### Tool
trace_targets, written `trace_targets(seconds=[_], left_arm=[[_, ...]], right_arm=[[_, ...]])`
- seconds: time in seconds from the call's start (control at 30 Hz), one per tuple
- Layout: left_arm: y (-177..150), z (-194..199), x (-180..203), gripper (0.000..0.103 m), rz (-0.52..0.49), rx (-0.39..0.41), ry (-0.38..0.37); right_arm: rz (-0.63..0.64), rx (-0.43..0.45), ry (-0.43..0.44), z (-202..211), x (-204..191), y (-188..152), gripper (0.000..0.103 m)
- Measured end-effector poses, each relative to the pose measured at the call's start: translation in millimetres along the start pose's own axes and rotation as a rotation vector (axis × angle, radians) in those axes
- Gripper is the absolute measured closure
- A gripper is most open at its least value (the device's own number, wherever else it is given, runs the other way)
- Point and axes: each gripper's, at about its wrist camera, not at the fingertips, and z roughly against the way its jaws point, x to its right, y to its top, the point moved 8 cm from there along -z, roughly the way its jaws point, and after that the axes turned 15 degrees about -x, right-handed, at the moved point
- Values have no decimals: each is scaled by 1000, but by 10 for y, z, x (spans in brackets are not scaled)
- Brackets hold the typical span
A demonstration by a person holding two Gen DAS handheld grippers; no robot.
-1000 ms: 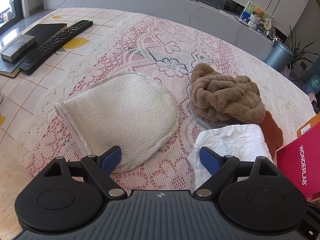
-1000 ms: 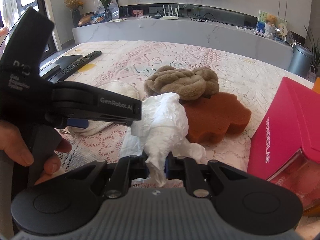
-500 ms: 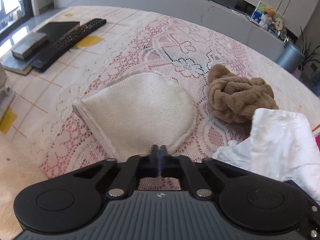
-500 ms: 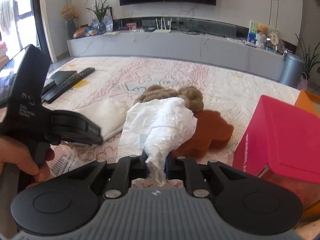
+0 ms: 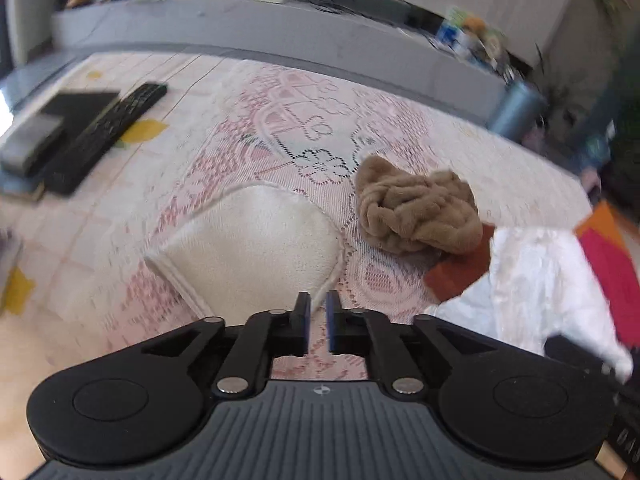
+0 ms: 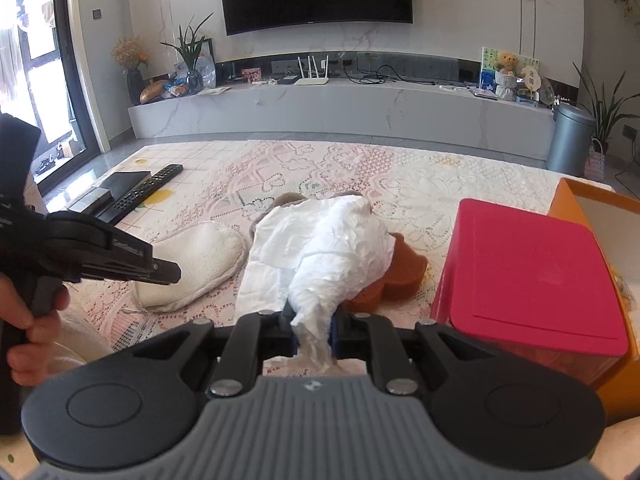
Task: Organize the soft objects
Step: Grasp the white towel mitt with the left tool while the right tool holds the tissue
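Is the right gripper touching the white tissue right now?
Touching. The right wrist view shows the right gripper clamped on a twisted end of the white tissue, which bulges out beyond its fingers.

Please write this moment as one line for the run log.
right hand-held gripper: shut on white cloth, lifted | left hand-held gripper: nearly closed, holding nothing | cream towel, brown towel: on table

Remote control [image 6: 146, 191], pink box [image 6: 532, 272], perhaps a router [image 6: 312, 76].
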Motion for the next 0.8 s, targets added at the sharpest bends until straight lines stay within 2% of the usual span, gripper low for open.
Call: trace_targets(seconds=[0.03,0.07,0.1,0.13,0.2,0.33,0.43,0.47,0.53,0.6,0.67,0.7,0.8], left_arm=[[24,8,8,65,-43,-8,17],[48,14,10,56,-84,-7,42],[77,7,18,41,-127,-12,68],[94,-29,30,32,-183,-28,91],[106,-158,43,25,-270,-94,101],[127,-447,-10,22,-377,-168,208],[114,-620,-8,13,-416,-229,181],[107,-670,-11,13,-424,-248,183],[119,-726,-45,3,-412,-269,183],[148,-740,-116,3,-371,-291,153],[182,-716,-190,12,-334,-277,145],[196,-700,-216,22,-319,-267,145],[223,-663,-262,34,-292,-254,140]], right_arm=[[-6,0,5,-12,-1,-2,91],[-10,-1,12,-32,-3,2,91],[-13,-3,17,-53,-6,1,91],[-15,-4,20,-72,-8,0,91],[-18,-6,29,-108,0,8,91],[-14,-4,37,-151,57,18,90],[-17,-10,46,-187,77,10,90],[-18,-12,49,-203,87,4,90],[-19,-15,52,-219,102,-8,90],[-20,-18,54,-220,116,-15,90],[-20,-18,56,-224,113,-6,90],[-20,-17,56,-226,114,-6,90],[-23,-20,62,-249,109,-14,90]])
